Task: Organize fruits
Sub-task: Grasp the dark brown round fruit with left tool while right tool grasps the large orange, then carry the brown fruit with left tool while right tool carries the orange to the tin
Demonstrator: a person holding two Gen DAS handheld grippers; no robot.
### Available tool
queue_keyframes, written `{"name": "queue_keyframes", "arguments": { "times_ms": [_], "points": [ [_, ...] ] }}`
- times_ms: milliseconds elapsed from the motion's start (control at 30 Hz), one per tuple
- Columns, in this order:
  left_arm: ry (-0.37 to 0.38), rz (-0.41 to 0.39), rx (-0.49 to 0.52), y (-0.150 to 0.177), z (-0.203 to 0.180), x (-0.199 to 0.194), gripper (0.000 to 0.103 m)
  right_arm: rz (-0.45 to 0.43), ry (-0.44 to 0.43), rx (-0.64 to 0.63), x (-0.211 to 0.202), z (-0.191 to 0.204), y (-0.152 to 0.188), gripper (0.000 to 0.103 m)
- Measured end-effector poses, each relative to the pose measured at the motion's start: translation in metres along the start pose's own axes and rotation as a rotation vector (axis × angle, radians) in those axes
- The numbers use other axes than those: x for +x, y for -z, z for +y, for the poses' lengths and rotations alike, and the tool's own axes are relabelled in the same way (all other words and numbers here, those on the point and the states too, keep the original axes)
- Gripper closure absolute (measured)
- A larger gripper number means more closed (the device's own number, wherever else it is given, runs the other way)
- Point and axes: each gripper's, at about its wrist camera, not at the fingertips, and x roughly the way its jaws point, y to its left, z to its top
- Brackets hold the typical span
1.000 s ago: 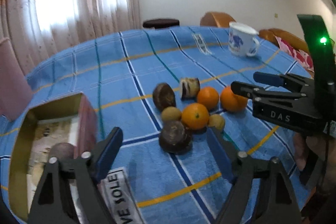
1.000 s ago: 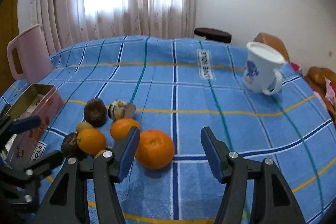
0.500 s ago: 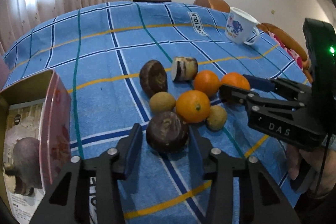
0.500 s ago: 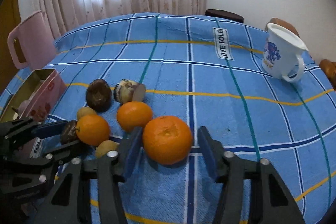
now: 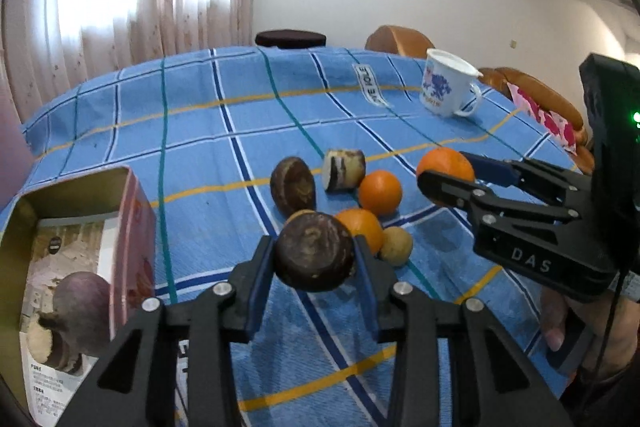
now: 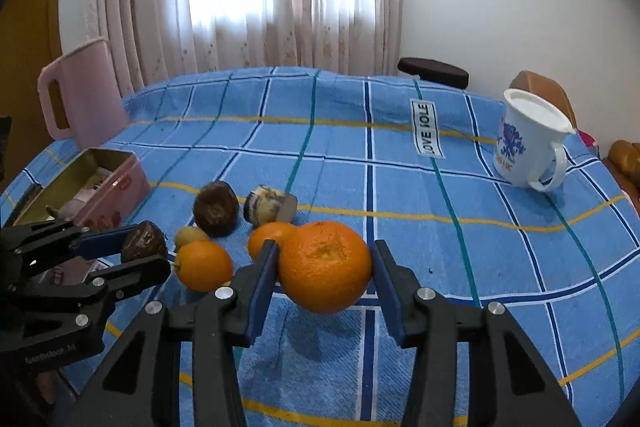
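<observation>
My left gripper [image 5: 314, 259] is shut on a dark brown round fruit [image 5: 314, 255] and holds it above the blue checked tablecloth [image 5: 224, 131]. My right gripper [image 6: 324, 267] is shut on a large orange [image 6: 325, 265], lifted off the cloth; it also shows in the left wrist view [image 5: 444, 165]. On the cloth lie two more oranges [image 5: 380, 191] [image 5: 362, 225], another brown fruit [image 5: 293, 185], a cut brown fruit [image 5: 344, 169] and a small yellowish fruit [image 5: 396, 245]. An open pink tin box [image 5: 80, 259] at the left holds a purple fruit [image 5: 78, 303].
A white mug with a blue print [image 6: 528, 147] stands at the far right of the table. A pink jug [image 6: 80, 95] stands at the far left behind the tin. A dark stool [image 6: 434, 73] and chairs are beyond the table's far edge.
Both grippers have shut on their fruit and lifted it off the cloth: the left on the brown fruit, the right on the large orange.
</observation>
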Motion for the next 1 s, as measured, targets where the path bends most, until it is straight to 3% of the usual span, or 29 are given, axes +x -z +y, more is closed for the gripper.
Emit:
{"name": "queue_keyframes", "arguments": {
  "times_ms": [1000],
  "points": [
    [-0.098, -0.196, 0.010, 0.007, -0.005, -0.033, 0.063, -0.204, -0.057, -0.030, -0.038, 0.003, 0.006, 0.054]
  ]
}}
